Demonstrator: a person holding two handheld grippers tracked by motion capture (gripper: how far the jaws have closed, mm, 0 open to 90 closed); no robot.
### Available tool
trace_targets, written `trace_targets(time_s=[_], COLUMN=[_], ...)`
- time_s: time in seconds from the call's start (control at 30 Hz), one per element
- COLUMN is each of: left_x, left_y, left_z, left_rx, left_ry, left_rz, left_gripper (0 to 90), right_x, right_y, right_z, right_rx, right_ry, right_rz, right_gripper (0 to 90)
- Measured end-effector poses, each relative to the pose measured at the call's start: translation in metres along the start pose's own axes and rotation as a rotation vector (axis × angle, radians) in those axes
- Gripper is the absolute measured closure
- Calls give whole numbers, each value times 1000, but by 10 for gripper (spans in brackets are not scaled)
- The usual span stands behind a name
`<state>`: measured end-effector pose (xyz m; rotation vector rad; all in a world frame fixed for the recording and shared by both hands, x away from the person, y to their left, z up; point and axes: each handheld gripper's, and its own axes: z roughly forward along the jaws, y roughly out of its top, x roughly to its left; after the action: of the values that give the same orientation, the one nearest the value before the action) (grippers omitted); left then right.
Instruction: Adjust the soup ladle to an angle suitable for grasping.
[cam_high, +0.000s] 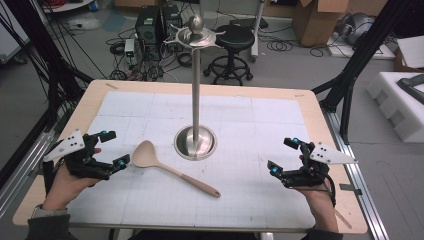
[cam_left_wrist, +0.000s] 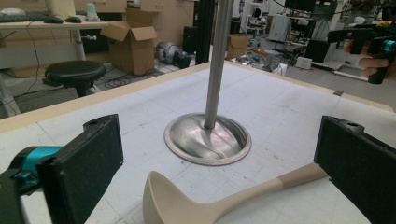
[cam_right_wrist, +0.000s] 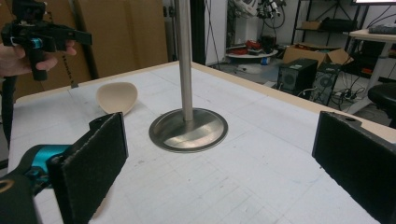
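One beige ladle (cam_high: 170, 167) lies flat on the counter (cam_high: 310, 107), its bowl just beside your left claw (cam_high: 114, 148), perhaps touching; both claws stand apart and empty, your right claw (cam_high: 283, 154) well away.

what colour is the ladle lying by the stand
Pale beige ladle, with a slightly pinker tan handle end; the high view shows it best, lying on the white gridded mat.
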<state>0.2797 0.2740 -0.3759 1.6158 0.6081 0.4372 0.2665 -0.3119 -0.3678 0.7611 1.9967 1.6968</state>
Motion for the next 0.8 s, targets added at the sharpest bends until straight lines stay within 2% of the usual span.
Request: trace_targets(time_s=[0.1, 0.2, 0.3, 0.37, 0.43, 0.47, 0.57, 0.7, 0.8], left_x=[-2, -3, -5, -8, -9, -12, -14, -16, -17], left_y=[0, 0, 0, 1, 1, 1, 0, -1, -2], left_z=[1, 2, 5, 7, 8, 11, 16, 21, 27], left_rx=[-13, -6, 12, 20, 25, 30, 46, 68, 101], left_ry=[-26, -30, -31, -24, -22, -5, 4, 4, 5], left_rz=[20, 17, 29, 45, 52, 63, 68, 59, 46], left_gripper=[18, 18, 102, 192, 322, 369, 532, 746, 866], right_x=[0, 0, 0, 0, 0, 0, 1, 1, 1], right_y=[0, -1, -2, -2, -2, -2, -3, -2, -2], right_z=[0, 1, 2, 3, 3, 4, 4, 4, 5], right_rx=[2, 3, 8, 12, 15, 16, 19, 17, 17], right_ry=[1, 2, 6, 7, 11, 11, 17, 22, 27], right_rz=[0, 0, 3, 7, 8, 7, 6, 0, -6], right_gripper=[23, 23, 23, 23, 23, 23, 23, 23, 23])
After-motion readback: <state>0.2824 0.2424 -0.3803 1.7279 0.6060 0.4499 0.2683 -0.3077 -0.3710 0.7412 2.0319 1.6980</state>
